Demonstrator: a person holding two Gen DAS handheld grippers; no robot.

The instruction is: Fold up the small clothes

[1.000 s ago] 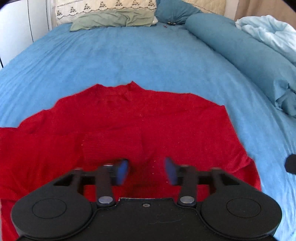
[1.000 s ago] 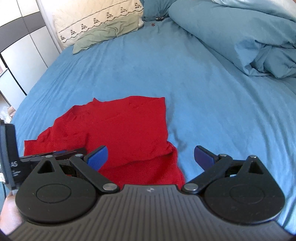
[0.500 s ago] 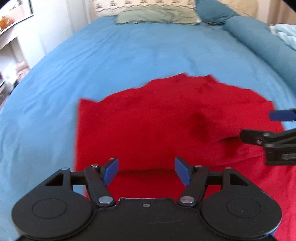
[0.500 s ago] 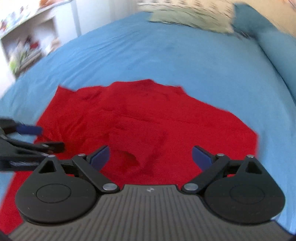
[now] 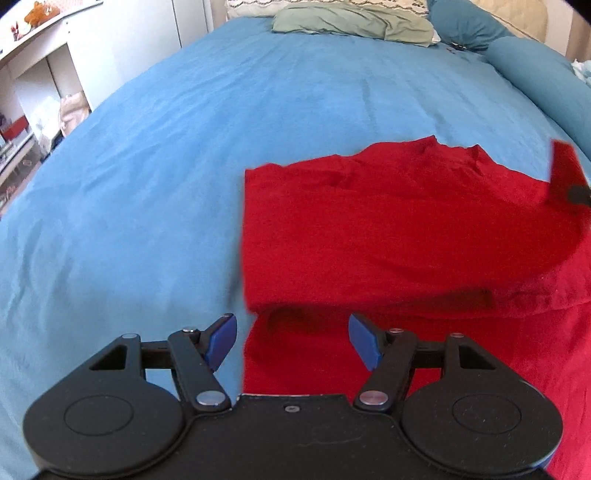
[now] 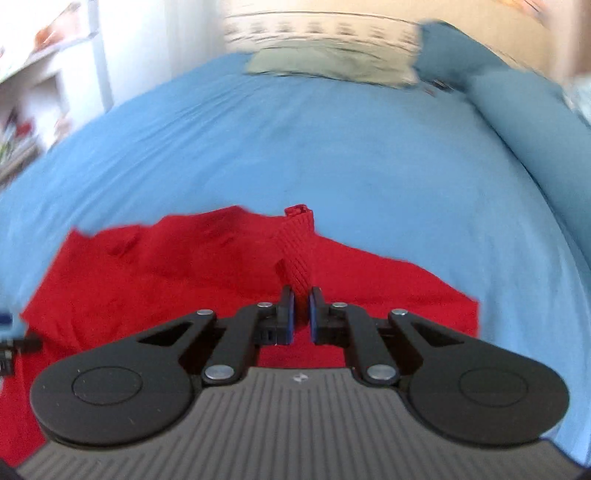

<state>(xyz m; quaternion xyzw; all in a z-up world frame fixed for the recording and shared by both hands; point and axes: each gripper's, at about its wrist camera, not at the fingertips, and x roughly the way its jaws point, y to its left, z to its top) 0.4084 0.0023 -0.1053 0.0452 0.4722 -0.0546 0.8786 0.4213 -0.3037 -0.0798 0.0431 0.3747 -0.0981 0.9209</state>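
Observation:
A red knit garment (image 5: 399,229) lies partly folded on the blue bedsheet (image 5: 147,177). My left gripper (image 5: 291,341) is open and empty, low over the garment's near left edge. My right gripper (image 6: 300,312) is shut on a ribbed red cuff (image 6: 299,243) of the garment (image 6: 166,266) and holds it raised above the cloth. In the left wrist view the lifted cuff (image 5: 563,166) and a dark bit of the right gripper (image 5: 580,194) show at the far right edge.
Pillows (image 5: 351,22) lie at the head of the bed. A rolled blue duvet (image 5: 546,77) runs along the right side. White shelves (image 5: 33,85) stand off the bed's left edge. The bedsheet (image 6: 332,147) stretches beyond the garment.
My right gripper has shut on the ribbed cuff and lifted it. My left gripper has shifted left to the garment's left edge and stays open.

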